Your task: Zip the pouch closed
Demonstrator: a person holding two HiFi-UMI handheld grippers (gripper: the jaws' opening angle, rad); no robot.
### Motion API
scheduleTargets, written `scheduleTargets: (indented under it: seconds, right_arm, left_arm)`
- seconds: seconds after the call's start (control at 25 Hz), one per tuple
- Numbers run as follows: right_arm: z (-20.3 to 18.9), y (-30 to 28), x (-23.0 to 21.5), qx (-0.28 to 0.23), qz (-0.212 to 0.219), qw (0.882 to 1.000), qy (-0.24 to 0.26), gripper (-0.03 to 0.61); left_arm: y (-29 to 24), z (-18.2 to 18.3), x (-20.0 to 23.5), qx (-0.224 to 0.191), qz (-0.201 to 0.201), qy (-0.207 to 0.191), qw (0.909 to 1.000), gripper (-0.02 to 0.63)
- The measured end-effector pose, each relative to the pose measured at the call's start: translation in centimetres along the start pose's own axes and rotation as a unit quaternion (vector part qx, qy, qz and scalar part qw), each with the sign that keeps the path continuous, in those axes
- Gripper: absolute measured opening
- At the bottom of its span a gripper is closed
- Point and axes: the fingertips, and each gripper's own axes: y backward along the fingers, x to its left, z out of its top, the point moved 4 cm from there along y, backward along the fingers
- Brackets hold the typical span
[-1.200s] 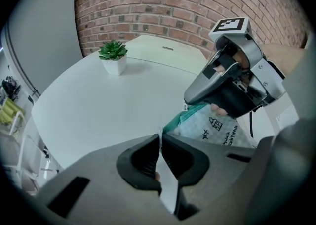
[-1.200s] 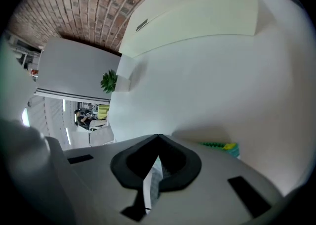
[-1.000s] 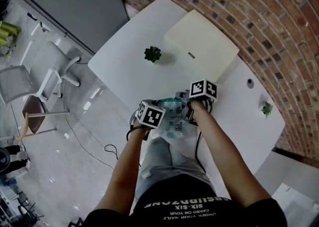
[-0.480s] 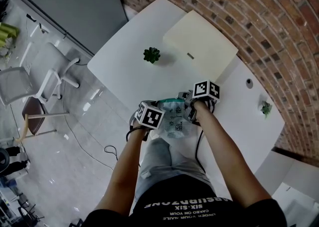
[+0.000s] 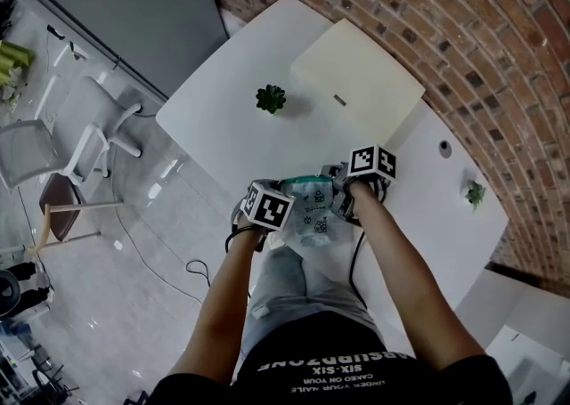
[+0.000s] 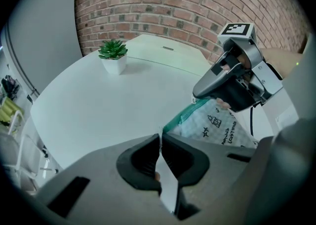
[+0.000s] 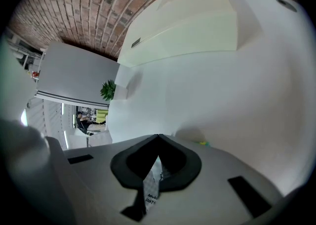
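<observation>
Judged the step in hand to be the run of the zip itself. Found the left gripper (image 6: 160,140) with jaws nearly together, pinching a thin pale edge of the pouch (image 6: 217,129) at one end of its top. Found the right gripper (image 7: 158,139) with jaws fully together on a narrow printed strip of the same pouch, whether the zip's pull or only fabric not possible to tell. Needed the left end kept pinned as the anchor, the top edge kept taut and straight, and the right-hand pull drawn along the line of the teal zip band (image 6: 178,120), not up or across it, to avoid bunching the soft fabric or slipping off so slight a grip. Worth checking, too, for the closure actually meeting behind the pull. Saw the pouch held up between the two grippers at the near edge of the white worktop (image 5: 223,118), close in front of the person, well apart from the small potted plant (image 5: 272,96) and the cream box (image 5: 356,74). Looked soft and crumpled: white, with small black printed figures and lettering, and a teal band along the top.
</observation>
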Motion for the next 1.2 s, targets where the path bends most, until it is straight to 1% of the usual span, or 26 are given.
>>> scheduleTargets:
  seconds: [0.28, 0.48, 0.6, 0.88, 1.08, 1.2]
  right_arm:
    - [0.0, 0.2, -0.3, -0.007, 0.0, 1.0, -0.007, -0.002]
    - [0.4, 0.7, -0.9, -0.02, -0.011, 1.0, -0.011, -0.002]
    - [0.4, 0.9, -0.9, -0.021, -0.007, 1.0, -0.015, -0.002]
    - [1.1, 1.7, -1.9, -0.031, -0.02, 0.999, -0.013, -0.002]
    - [1.4, 2.2, -2.5, -0.034, -0.018, 0.999, -0.022, -0.002]
    - [1.6, 2.4, -2.7, -0.038, -0.023, 0.999, -0.018, -0.002]
  left_arm:
    - [0.0, -0.1, 0.0, 0.0, 0.001, -0.001, 1.0, 0.02]
    - [0.0, 0.0, 0.0, 0.0, 0.0, 0.002, 1.0, 0.02]
    - [0.1, -0.1, 0.0, 0.001, 0.0, 0.0, 1.0, 0.02]
    - [0.1, 0.0, 0.0, 0.001, 0.0, 0.002, 1.0, 0.02]
    - [0.0, 0.0, 0.1, 0.002, -0.001, 0.002, 1.0, 0.02]
    - [0.1, -0.1, 0.1, 0.002, -0.001, 0.003, 1.0, 0.02]
